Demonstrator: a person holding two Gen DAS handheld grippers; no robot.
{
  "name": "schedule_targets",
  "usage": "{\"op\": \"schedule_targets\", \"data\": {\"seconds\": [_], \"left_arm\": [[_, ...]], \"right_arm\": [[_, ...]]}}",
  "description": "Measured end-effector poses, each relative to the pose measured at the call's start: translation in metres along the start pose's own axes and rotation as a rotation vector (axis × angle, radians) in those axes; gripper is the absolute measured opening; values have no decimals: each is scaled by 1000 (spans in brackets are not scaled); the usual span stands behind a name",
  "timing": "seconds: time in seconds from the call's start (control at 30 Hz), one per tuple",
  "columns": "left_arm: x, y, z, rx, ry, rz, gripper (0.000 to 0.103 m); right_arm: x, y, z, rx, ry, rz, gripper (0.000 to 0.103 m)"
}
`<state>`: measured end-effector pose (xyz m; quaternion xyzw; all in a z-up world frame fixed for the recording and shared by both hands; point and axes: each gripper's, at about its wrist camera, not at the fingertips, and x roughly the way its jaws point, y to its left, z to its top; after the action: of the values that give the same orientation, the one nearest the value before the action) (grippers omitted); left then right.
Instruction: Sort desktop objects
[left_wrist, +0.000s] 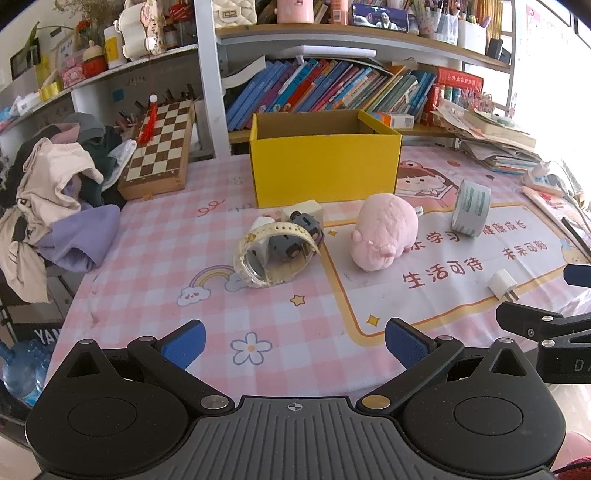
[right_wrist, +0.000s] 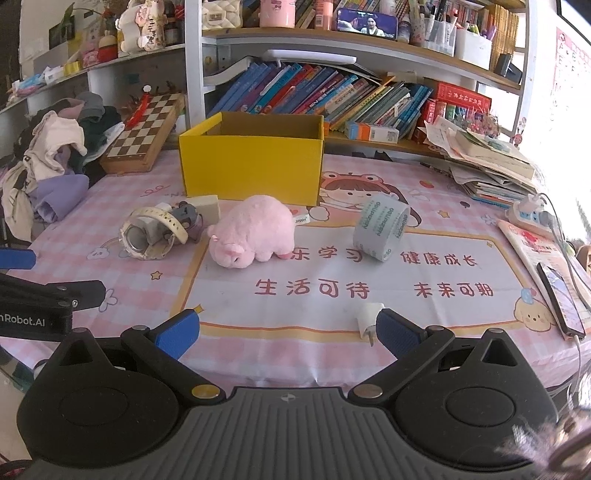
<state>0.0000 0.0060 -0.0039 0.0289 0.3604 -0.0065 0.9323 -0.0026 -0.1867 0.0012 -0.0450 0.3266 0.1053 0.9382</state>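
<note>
Five loose items wait before the empty yellow box (right_wrist: 251, 162) at the surface's back edge, plush pig (right_wrist: 255, 230) central. Both grippers, left (left_wrist: 294, 343) and right (right_wrist: 286, 334), hover near the front edge, fingers spread, empty, likely ready for picking.

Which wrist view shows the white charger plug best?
The left wrist view: the white charger plug lies fully in sight on the mat, body and prongs clear. In the right wrist view the plug is closer, but the right gripper's blue fingertip overlaps its edge.
</note>
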Motion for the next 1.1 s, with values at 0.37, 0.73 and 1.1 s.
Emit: {"op": "schedule_targets", "data": {"seconds": [0.37,0.73,1.1], "left_arm": [[-2,-1,1,1,-1,-2,103],[-4,-1,0,-1,3,3,103],[-1,-1,0,3,21,9,103]], "right_arm": [[-2,-1,-1,-2,1,-8,103],[-1,-4,-1,-2,4,-5,103],[-1,-2,-1,-5,11,-9,103]]}}
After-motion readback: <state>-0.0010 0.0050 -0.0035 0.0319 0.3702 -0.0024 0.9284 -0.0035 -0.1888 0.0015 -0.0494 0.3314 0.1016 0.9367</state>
